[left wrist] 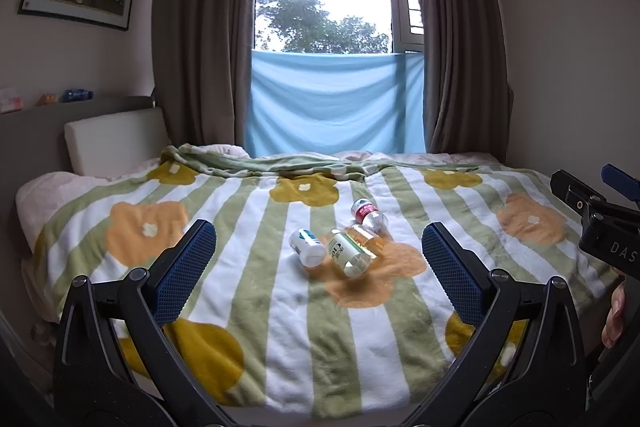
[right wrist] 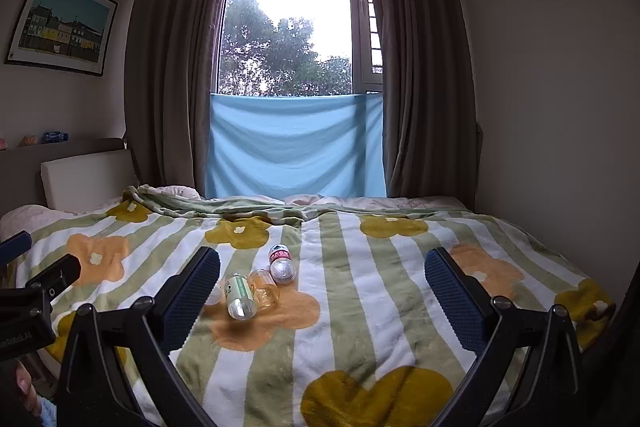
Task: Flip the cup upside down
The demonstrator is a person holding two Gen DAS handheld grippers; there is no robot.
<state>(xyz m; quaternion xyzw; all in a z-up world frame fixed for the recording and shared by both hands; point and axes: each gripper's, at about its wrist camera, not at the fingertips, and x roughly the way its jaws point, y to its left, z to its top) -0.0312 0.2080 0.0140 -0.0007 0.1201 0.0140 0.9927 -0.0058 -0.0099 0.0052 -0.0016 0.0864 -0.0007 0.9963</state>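
Observation:
Several small containers lie on their sides in the middle of the flowered blanket: a white bottle (left wrist: pixel 307 247), a clear bottle with a green label (left wrist: pixel 348 253), an amber see-through cup or bottle (left wrist: pixel 366 237) and a clear bottle with a red label (left wrist: pixel 368 215). In the right wrist view the green-label bottle (right wrist: pixel 239 297), the amber one (right wrist: pixel 263 287) and the red-label bottle (right wrist: pixel 282 263) show; the white one is mostly hidden behind my left finger. My left gripper (left wrist: pixel 318 259) is open and empty, short of the pile. My right gripper (right wrist: pixel 322 287) is open and empty, short of it and to its right.
The bed's striped blanket (left wrist: pixel 260 307) fills the foreground, with a white pillow (left wrist: pixel 116 143) at the back left. Curtains and a window with a blue cloth (left wrist: pixel 336 103) stand behind. The right gripper's body (left wrist: pixel 600 223) shows at the right edge of the left wrist view.

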